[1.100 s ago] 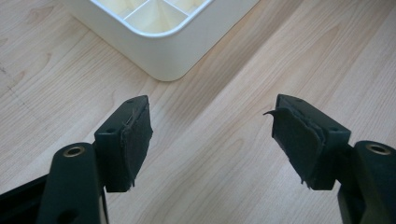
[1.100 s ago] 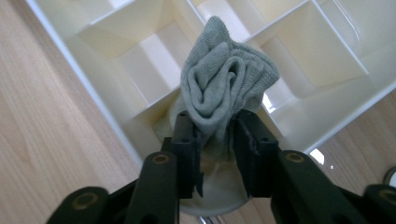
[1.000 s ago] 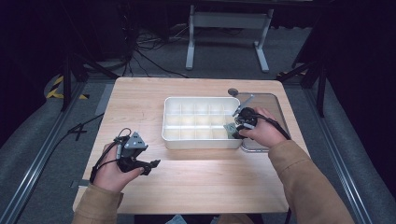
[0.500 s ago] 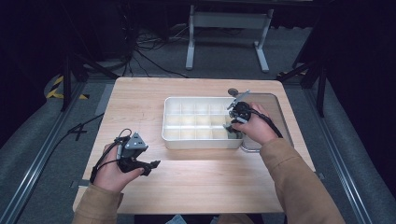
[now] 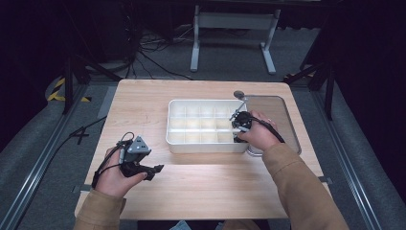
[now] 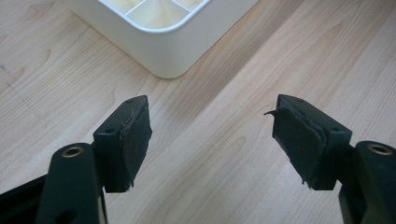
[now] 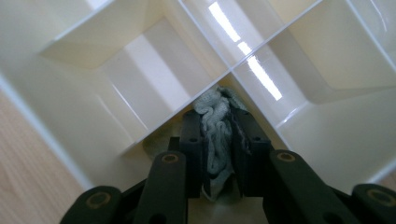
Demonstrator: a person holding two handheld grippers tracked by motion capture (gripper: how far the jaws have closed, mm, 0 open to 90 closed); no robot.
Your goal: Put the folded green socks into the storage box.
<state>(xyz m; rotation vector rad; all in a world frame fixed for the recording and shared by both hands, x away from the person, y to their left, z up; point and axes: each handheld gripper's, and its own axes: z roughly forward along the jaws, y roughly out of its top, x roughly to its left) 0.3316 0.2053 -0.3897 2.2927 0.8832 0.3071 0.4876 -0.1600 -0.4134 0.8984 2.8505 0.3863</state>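
White divided tray [image 5: 206, 143], grey cloth [image 7: 215, 122] in right tool [image 7: 218, 140]

The high view looks from above the person's side, forward and down on the whole table [image 5: 201, 191], from far off. The left gripper view sits low and very near the table top, looking along its jaws at a corner of the white tray [image 6: 163, 46]. The right gripper view looks down into the tray's compartments from very close. All three views share that white tray.
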